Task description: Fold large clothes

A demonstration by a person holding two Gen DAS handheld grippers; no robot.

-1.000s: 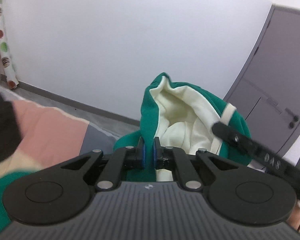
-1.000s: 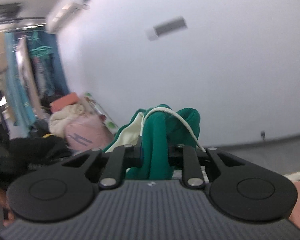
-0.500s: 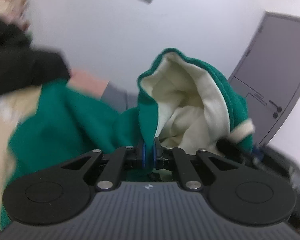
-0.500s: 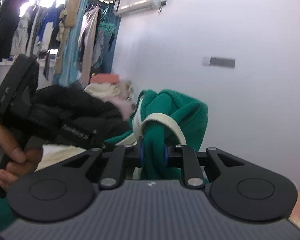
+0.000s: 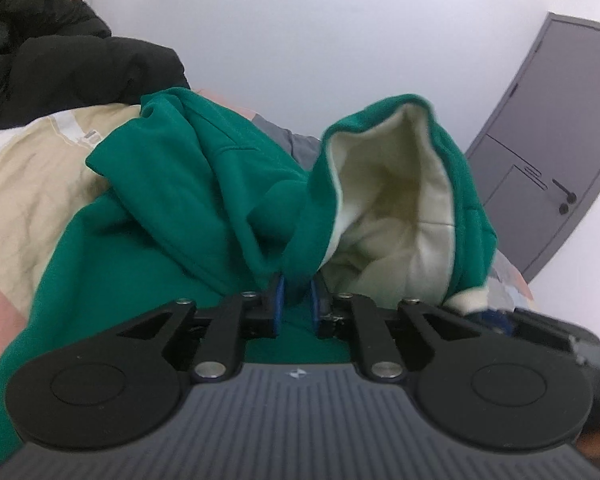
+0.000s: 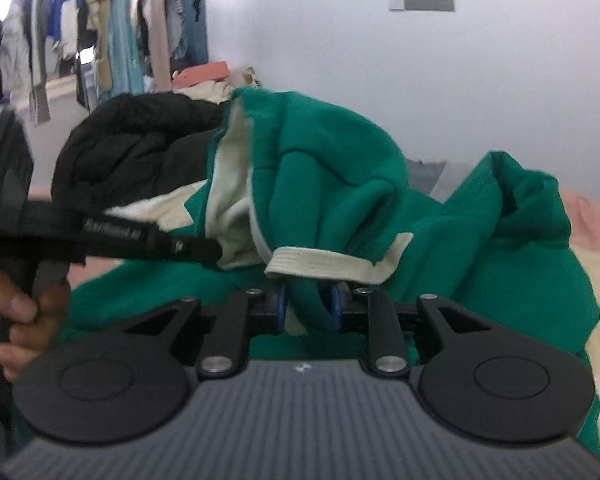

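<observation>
A green hoodie [image 5: 204, 200] with cream lining lies bunched on the bed, its hood [image 5: 396, 200] standing up with the mouth toward me. My left gripper [image 5: 296, 300] sits low at the hood's edge. Its jaws are opening, and a green fold hangs loosely between the blue pads. In the right wrist view the hoodie [image 6: 332, 168] is heaped, a cream cuff [image 6: 332, 266] lying just ahead of my right gripper [image 6: 308, 306]. Those jaws are opening too, with a green sleeve fold between them and a slim gap at the left pad.
A black puffer jacket [image 5: 60, 68] is piled at the left, also visible as the jacket [image 6: 132, 140] behind the hoodie. Beige and pink bedding [image 5: 28, 184] surrounds the garment. A grey door [image 5: 548, 140] stands at the right, and a clothes rack [image 6: 80, 20] hangs at the far left.
Both grippers swept across and down, carrying the hoodie from mid-air onto the bed. The pads of both have spread apart, and the cloth now rests in a heap.
</observation>
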